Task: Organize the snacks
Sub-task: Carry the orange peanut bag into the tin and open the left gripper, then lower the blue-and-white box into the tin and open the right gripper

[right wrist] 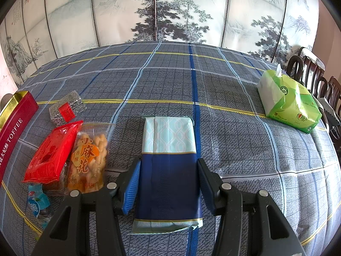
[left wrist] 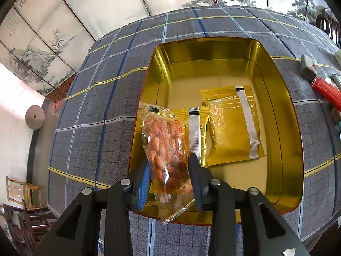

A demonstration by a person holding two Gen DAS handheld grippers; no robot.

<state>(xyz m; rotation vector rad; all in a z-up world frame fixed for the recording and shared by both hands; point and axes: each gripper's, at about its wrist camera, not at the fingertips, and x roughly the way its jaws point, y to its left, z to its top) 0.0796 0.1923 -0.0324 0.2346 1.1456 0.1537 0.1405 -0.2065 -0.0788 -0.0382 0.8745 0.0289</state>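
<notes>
The red tin (right wrist: 16, 125) at the left edge of the right wrist view bore white lettering down its side, ending in "TOFFEE" after some Chinese characters cut off by the frame. The clear snack bag (right wrist: 89, 160) beside it carried large red characters, "小麻花", with small "香酥" to their left. The green tissue pack (right wrist: 289, 102) showed "100%" in a round badge. Other print was too small to read.

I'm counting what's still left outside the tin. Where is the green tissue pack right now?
In the right wrist view the green tissue pack lies at the far right of the plaid tablecloth, near the dark chairs.
</notes>
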